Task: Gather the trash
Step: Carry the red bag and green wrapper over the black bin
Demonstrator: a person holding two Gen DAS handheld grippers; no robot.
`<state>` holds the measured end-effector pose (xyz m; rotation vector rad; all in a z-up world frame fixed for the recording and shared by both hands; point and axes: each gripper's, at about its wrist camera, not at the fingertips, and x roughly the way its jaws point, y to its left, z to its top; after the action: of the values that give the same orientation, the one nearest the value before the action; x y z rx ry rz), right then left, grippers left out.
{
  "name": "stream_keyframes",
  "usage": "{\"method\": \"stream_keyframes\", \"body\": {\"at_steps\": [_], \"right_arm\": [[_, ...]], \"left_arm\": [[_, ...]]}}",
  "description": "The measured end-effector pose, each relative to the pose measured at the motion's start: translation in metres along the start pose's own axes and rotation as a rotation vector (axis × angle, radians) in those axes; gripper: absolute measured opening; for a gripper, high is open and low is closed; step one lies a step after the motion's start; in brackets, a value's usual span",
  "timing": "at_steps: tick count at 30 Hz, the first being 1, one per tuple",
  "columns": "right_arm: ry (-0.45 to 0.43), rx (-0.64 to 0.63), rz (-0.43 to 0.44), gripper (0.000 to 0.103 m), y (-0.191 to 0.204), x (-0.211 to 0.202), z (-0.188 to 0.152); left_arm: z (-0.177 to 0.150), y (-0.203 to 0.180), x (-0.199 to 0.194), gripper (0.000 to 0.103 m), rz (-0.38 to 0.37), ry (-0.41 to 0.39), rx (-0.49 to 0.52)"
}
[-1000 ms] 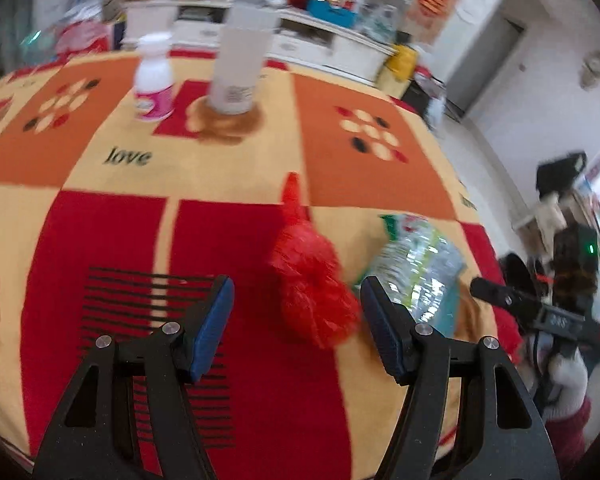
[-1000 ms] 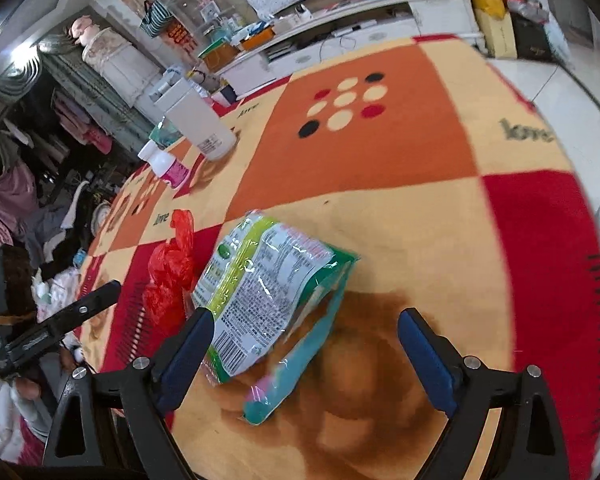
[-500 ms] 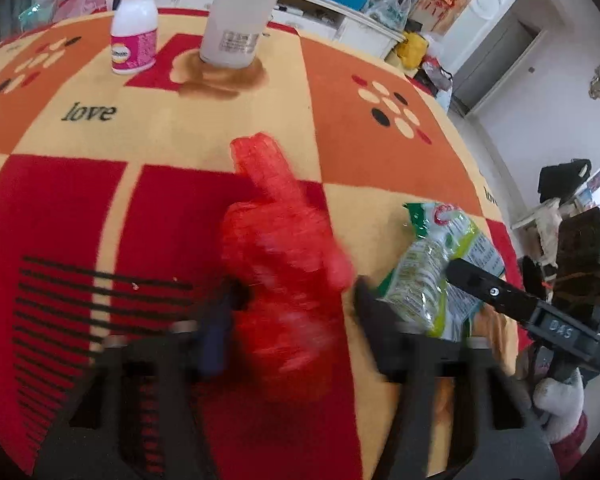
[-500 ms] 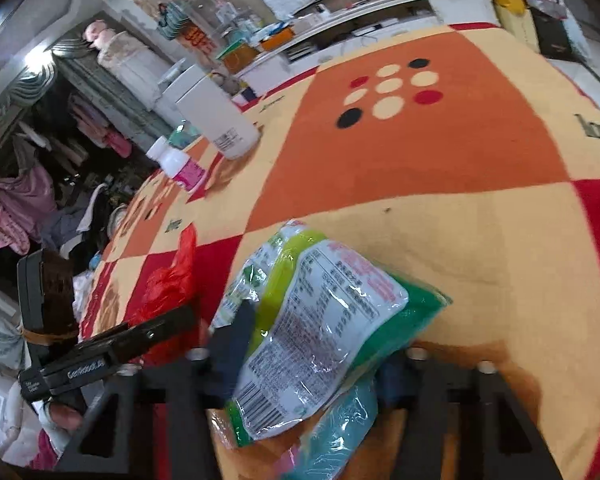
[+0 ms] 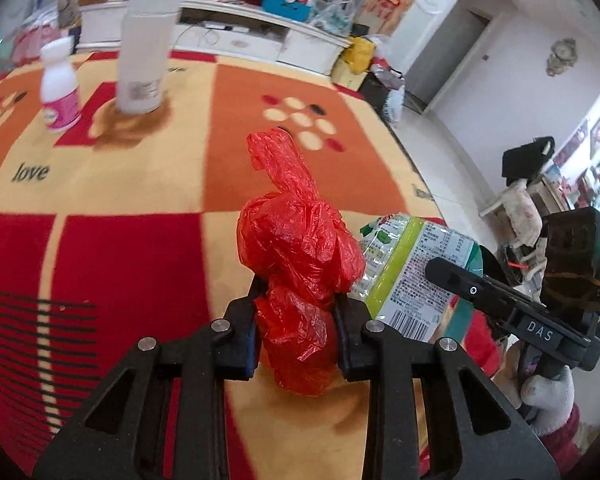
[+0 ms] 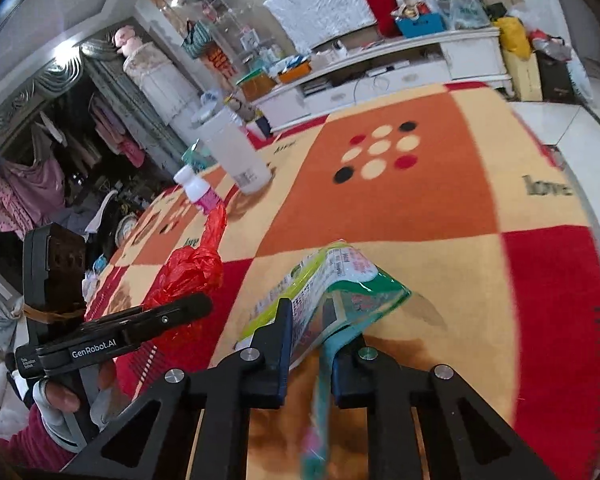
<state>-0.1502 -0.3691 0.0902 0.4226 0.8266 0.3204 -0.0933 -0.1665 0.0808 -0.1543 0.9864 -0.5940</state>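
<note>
Both claws have just been closing, and each now has a piece of trash between its pads. Low in the centre of the left wrist view, the left claw (image 5: 296,328) is nearly shut, squeezing the lower half of a crumpled red plastic bag (image 5: 300,256); the knotted top of the bag stands up above the pads toward mid-frame. Low in the centre of the right wrist view, the right claw (image 6: 306,344) is clamped almost fully together on the edge of a green and white snack wrapper (image 6: 332,284), whose printed face folds up and away from the pads while a teal flap hangs down between them.

Just right of the red bag in the left view, the same wrapper shows, with the right claw's finger lying across it. Under both items is the desk (image 6: 420,208), covered by a cloth of red, orange and cream squares. In the upper left of the left view stand a small white bottle with a pink label (image 5: 60,88) and a tall white container (image 5: 144,68), upright and well apart from the claws.

As a judgement, the gripping step is done for these two pieces. Lifting them and dropping them somewhere is left; no bin shows in either view. Whether the bottles count as trash I cannot tell.
</note>
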Motion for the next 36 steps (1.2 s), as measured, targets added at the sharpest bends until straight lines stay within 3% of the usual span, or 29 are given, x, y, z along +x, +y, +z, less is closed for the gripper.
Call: {"method": "stream_keyframes", "body": {"at_steps": [19,24,25,27,28,29,32,36], "right_arm": [[-0.172,0.137,-0.161,0.014,-0.091,-0.117,-0.005],[-0.152,0.165,-0.153,0.014,-0.107,-0.129,-0.009],[-0.138,0.166,-0.153,0.017,-0.106,-0.127,-0.009],[-0.094,0.156,-0.189,0.049,-0.105,-0.118,-0.013],[-0.073,0.148,-0.200,0.071,-0.103,-0.112,-0.014],[-0.051,0.141,-0.188,0.076,-0.102,-0.103,-0.016],[-0.001,0.145,-0.155,0.076,-0.102,-0.082,-0.019],[0.041,0.106,-0.181,0.085,-0.101,-0.051,-0.014]], "left_arm": [[0.006,-0.113,0.045,0.027,-0.093,0.054,0.139],[0.004,-0.125,0.054,0.027,-0.093,0.066,0.155],[0.003,-0.125,0.055,0.027,-0.091,0.068,0.155],[0.002,-0.121,0.057,0.027,-0.082,0.073,0.147],[0.001,-0.118,0.056,0.027,-0.079,0.074,0.144],[0.002,-0.115,0.055,0.027,-0.073,0.073,0.140],[0.001,-0.107,0.048,0.027,-0.057,0.066,0.130],[0.001,-0.094,0.042,0.027,-0.044,0.060,0.114]]}}
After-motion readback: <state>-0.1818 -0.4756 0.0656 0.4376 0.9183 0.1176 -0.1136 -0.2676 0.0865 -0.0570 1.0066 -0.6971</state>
